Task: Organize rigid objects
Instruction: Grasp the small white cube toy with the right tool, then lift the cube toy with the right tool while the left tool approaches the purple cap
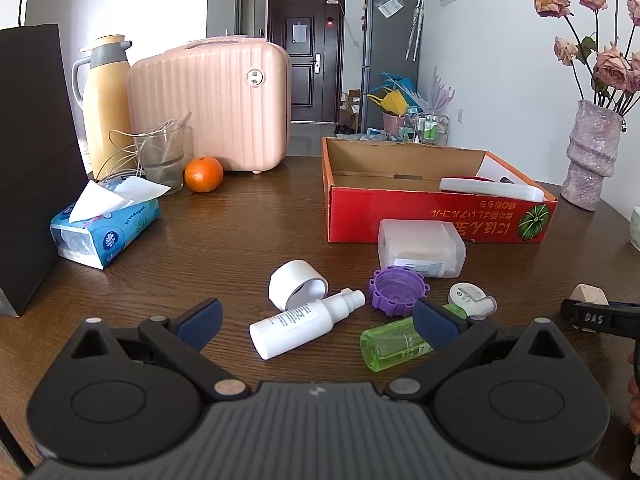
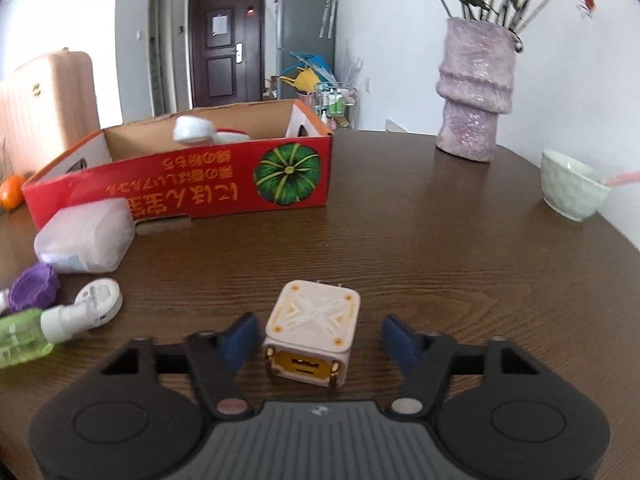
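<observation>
Right gripper (image 2: 316, 340) sits low in the right wrist view, jaws apart on either side of the cream cube charger (image 2: 310, 338); the left pad looks just beside the cube's side, the right pad clearly off it, so nothing is gripped. The charger stands on the brown table (image 2: 440, 260), centre bottom of the frame. Over in the left wrist view, the left gripper (image 1: 316, 320) hangs wide open above the clutter: a white spray bottle (image 1: 300, 322) lying on its side dead centre, a green bottle (image 1: 394, 342) to its right, partly behind the right finger, a purple cap (image 1: 398, 292) just above that. The red cardboard box (image 1: 400, 216) waits upper right of centre, with a white flat case (image 1: 492, 190) resting across its front rim.
</observation>
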A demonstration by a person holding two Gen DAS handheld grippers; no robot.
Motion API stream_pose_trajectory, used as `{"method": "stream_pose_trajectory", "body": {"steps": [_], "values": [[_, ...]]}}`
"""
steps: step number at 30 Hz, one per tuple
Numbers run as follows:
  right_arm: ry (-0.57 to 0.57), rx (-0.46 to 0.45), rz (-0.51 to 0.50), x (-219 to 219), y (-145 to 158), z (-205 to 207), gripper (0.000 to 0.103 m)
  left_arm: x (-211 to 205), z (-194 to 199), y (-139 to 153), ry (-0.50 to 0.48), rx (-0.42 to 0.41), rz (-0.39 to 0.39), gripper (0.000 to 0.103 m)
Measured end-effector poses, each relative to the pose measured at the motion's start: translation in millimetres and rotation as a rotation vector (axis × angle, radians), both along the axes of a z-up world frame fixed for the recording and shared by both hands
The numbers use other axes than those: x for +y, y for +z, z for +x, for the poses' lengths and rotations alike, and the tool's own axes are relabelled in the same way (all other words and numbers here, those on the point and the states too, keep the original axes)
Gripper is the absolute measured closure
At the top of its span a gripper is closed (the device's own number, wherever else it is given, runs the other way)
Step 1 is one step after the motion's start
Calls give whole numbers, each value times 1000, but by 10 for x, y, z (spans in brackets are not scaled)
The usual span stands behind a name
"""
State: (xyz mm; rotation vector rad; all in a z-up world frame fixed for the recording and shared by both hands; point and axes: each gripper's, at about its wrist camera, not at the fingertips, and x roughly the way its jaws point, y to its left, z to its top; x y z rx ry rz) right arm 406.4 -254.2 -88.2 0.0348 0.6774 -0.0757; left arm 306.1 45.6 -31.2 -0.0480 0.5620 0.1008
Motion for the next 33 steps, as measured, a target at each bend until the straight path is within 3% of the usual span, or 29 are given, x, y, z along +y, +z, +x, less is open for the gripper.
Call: {"method": "stream_pose_trajectory", "body": {"steps": [8,24,33], "values": [[20,-20,-7,32,19,-76,65,5,1,0,7,-3,1,0],[62,-211,43,37,328,-506,65,25,36,-32,23,13,-2,0],[72,-240,59,31,373,-587,65,59,150,-120,76,51,4,0]]}}
